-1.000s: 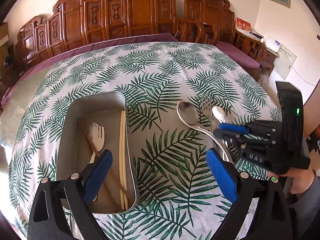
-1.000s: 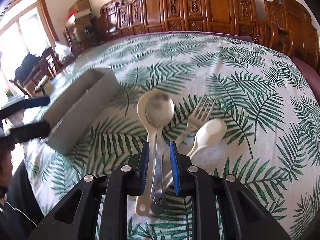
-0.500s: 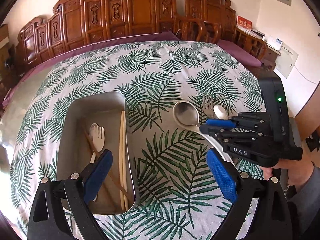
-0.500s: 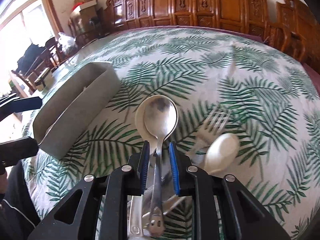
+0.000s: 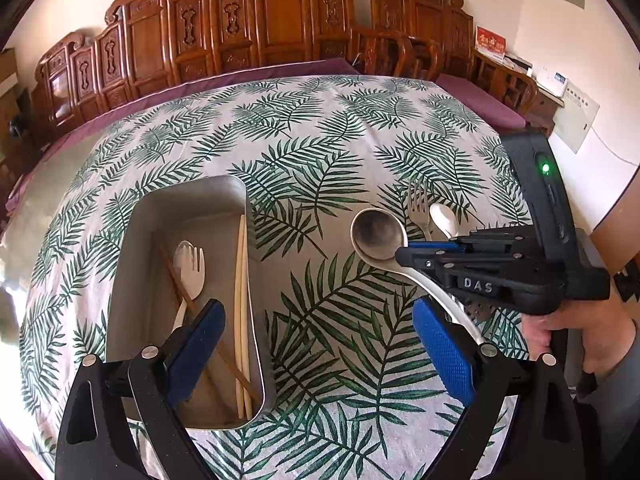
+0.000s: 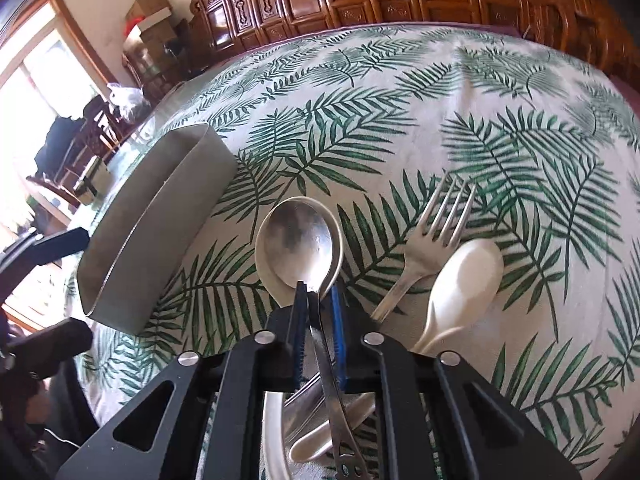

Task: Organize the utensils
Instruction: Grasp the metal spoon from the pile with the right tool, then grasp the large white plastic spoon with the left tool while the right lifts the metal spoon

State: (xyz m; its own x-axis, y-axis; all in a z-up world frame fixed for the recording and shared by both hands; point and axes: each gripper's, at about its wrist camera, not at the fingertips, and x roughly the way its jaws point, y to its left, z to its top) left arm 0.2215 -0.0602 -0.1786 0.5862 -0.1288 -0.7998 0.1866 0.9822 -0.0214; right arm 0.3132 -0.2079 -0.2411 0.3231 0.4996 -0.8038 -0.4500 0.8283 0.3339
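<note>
Metal spoon [image 6: 302, 240] has risen off the white spoon [image 6: 272, 276] and come nearer the tray [image 5: 132, 264]

"DAS" is printed on the right gripper [image 6: 318, 300], whose blue pads pinch the metal spoon's neck, bowl forward, right of the tray; the left gripper [image 5: 316, 344] hangs spread wide at the tray's near end, holding nothing, with fork [image 6: 436, 236] and small white spoon [image 6: 466, 276] lying farther right of the tray

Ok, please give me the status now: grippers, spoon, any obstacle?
Right gripper shut on metal spoon. Left gripper open, empty, over tray. White spoon and fork on the cloth; path to tray clear.
</note>
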